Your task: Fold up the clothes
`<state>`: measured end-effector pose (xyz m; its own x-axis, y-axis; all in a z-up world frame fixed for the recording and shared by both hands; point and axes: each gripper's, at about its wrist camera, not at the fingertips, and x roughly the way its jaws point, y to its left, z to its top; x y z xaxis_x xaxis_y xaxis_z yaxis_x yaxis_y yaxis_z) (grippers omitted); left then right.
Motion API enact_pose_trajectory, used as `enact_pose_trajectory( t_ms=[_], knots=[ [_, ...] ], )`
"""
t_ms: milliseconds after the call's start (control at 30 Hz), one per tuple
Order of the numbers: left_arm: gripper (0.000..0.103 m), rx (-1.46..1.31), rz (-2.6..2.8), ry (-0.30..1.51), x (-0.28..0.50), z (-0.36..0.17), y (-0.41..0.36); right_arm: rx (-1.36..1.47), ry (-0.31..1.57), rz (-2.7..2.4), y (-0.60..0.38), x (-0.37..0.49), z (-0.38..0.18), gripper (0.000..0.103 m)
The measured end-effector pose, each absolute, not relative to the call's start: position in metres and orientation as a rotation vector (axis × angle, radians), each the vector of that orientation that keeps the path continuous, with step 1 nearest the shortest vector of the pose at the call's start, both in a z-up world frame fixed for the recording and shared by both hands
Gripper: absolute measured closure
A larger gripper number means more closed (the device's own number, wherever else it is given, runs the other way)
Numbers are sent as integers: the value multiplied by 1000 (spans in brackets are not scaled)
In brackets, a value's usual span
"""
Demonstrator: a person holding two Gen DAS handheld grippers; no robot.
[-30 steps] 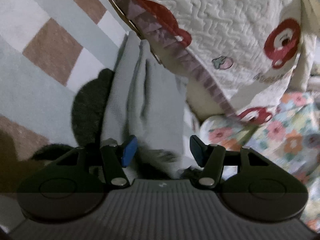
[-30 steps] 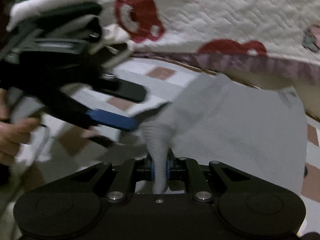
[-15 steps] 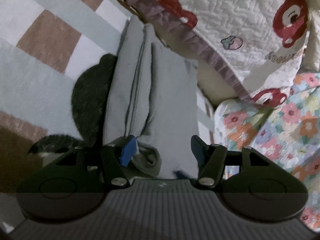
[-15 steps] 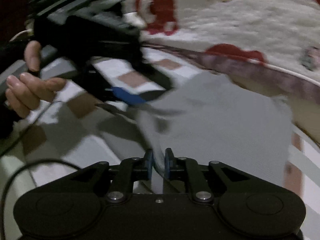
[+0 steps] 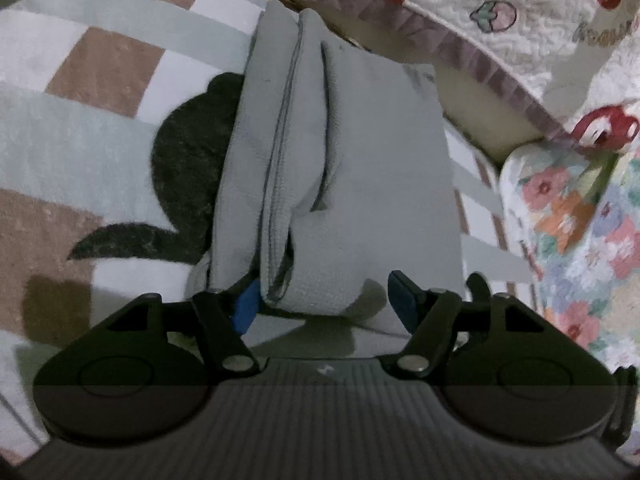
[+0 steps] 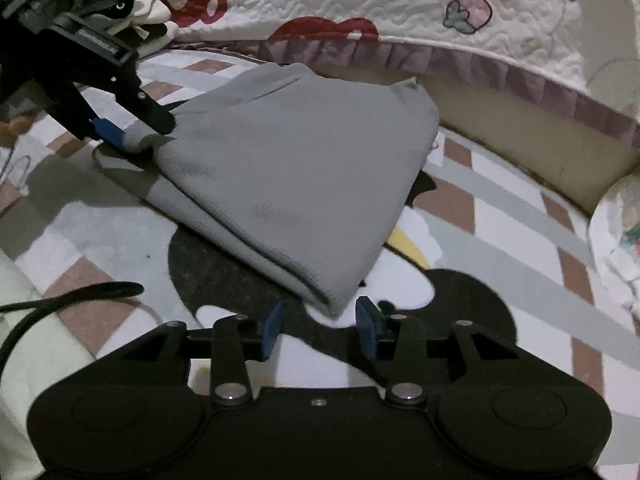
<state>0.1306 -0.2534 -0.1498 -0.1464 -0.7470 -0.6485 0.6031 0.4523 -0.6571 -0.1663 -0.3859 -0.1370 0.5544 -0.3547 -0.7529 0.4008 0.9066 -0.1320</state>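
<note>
A grey garment lies folded on the rug, with long fold ridges running away from me in the left wrist view. My left gripper is open, and the garment's near edge lies between its blue pads. In the right wrist view the same garment spreads flat. Its near corner sits just ahead of my right gripper, which is open and holds nothing. The left gripper shows at the upper left, its fingers on either side of the garment's far end.
A checked rug with a black cartoon figure covers the floor. A quilted bedspread with red bears and a purple frill hangs along the back. Floral fabric lies to the right. A black cable crosses the left.
My right gripper was shut on the garment's edge; it has opened and let go, and the cloth has dropped flat. My left gripper stayed open and closed in on the garment's end.
</note>
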Motion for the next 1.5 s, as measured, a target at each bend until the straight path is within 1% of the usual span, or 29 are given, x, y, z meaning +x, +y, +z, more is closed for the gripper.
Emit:
enact_pose_trajectory(
  t_ms=[33,67,100,133,200,267,300,333,367,433,467,533,633,700,733,767,800,833,900,967,1033,1100,1200,1233,1367,1400,1433,1467,1500],
  knots=[
    [46,-152,-1183,1244,130,-150,-254,88,857,-447,-390,-166,-136,58],
    [73,-156,-1186,1236,130,-150,-255,129,834,-447,-394,-166,-135,57],
    [83,-160,-1189,1228,130,-151,-255,171,815,-449,-399,-166,-134,55],
    [86,-157,-1186,1195,128,-145,-255,211,797,-451,-403,-165,-134,55],
    [86,-141,-1194,1125,123,-136,-256,244,784,-456,-408,-162,-135,55],
    [86,-154,-1211,1120,122,-135,-258,223,784,-460,-409,-159,-137,54],
    [86,-160,-1220,1117,122,-134,-259,206,788,-461,-409,-158,-138,52],
    [82,-164,-1220,1122,122,-135,-260,189,795,-462,-408,-158,-139,49],
    [77,-170,-1208,1130,123,-137,-260,181,802,-460,-408,-158,-141,49],
    [72,-180,-1186,1146,124,-142,-261,181,813,-458,-409,-159,-144,49],
    [72,-190,-1175,1141,126,-143,-261,188,813,-460,-410,-160,-145,49],
    [80,-182,-1178,1129,126,-145,-266,204,813,-462,-411,-162,-147,49],
    [80,-169,-1184,1111,126,-149,-272,218,806,-467,-413,-161,-148,49],
    [74,-160,-1187,1099,126,-151,-276,240,794,-473,-415,-159,-149,49],
    [69,-155,-1189,1093,126,-153,-278,252,789,-474,-416,-159,-149,49],
    [70,-151,-1190,1087,126,-154,-280,264,785,-474,-416,-158,-149,49],
    [74,-147,-1192,1081,126,-155,-282,271,782,-474,-416,-158,-149,49],
    [90,-142,-1193,1075,126,-156,-285,273,780,-475,-416,-157,-150,48],
    [94,-124,-1182,959,119,-137,-281,267,776,-478,-415,-157,-151,47],
    [94,-152,-1212,791,110,-94,-265,262,770,-485,-415,-157,-152,47],
    [95,-106,-1205,642,94,-63,-244,262,761,-494,-416,-157,-153,47],
    [95,-73,-1202,669,88,-69,-235,287,754,-502,-417,-158,-154,47],
    [94,-53,-1110,959,107,-119,-243,308,756,-508,-418,-160,-156,47],
    [94,-41,-1069,1016,113,-131,-246,310,751,-512,-418,-160,-157,47],
    [94,-32,-1029,1036,122,-134,-249,281,725,-516,-414,-156,-154,47],
    [94,-37,-1039,1036,121,-132,-248,256,725,-506,-412,-154,-152,49],
    [94,-34,-1054,1029,120,-129,-246,230,724,-495,-411,-152,-151,83],
    [95,-25,-1073,1020,118,-125,-243,225,729,-494,-410,-151,-147,99],
    [95,9,-1097,955,110,-115,-240,228,736,-496,-410,-150,-142,96]
  ],
)
